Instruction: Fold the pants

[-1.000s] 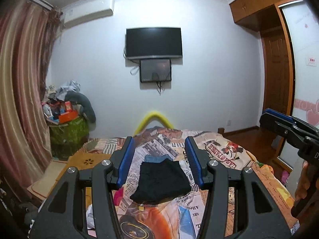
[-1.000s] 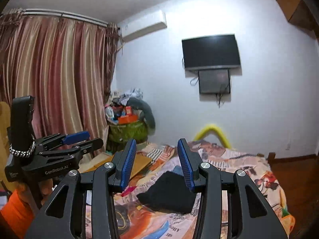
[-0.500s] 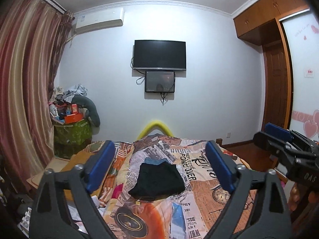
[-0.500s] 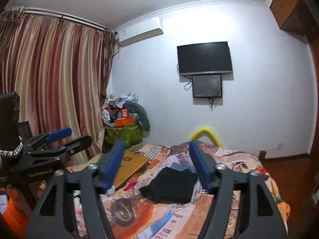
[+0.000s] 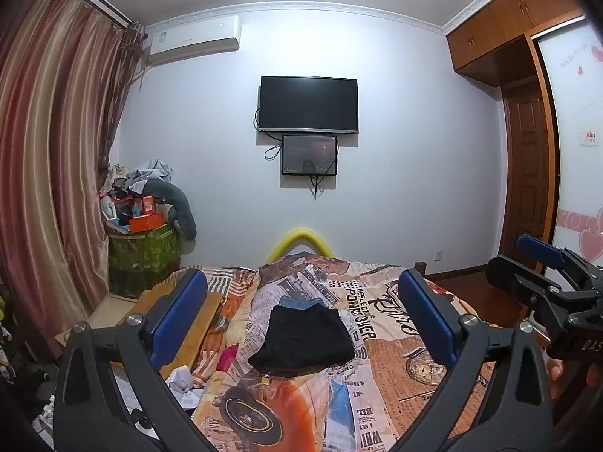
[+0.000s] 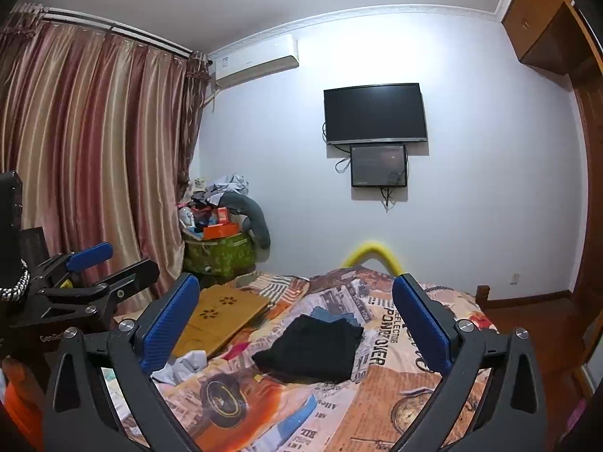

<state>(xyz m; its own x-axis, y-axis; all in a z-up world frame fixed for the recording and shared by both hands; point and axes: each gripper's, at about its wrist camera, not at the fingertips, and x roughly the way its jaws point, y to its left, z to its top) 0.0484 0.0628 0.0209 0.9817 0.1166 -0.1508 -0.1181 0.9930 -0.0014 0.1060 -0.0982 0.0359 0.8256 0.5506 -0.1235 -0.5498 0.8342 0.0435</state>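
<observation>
1. You are standing in a home bedroom, at a bed under a newspaper-print orange bedspread [image 5: 380, 342].
2. A black flat-screen television [image 5: 308, 104] hangs on the white wall.
3. Striped pink-and-gold satin curtains [image 6: 94, 158], a white wall air conditioner [image 5: 194, 39] and brown wooden overhead cupboards [image 5: 501, 24] surround you.

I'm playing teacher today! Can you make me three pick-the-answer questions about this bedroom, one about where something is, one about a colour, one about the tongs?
1. Where are the black folded pants?
A. on the bed
B. on the floor
C. in the wardrobe

2. What colour are the pads on the tongs?
A. red
B. blue
C. green

3. How are the left tongs and right tongs?
A. both open
B. both shut
C. holding pants

Answers: 1 A, they lie on the printed bedspread; 2 B, the pads show blue; 3 A, wide gaps, nothing between them.
</observation>
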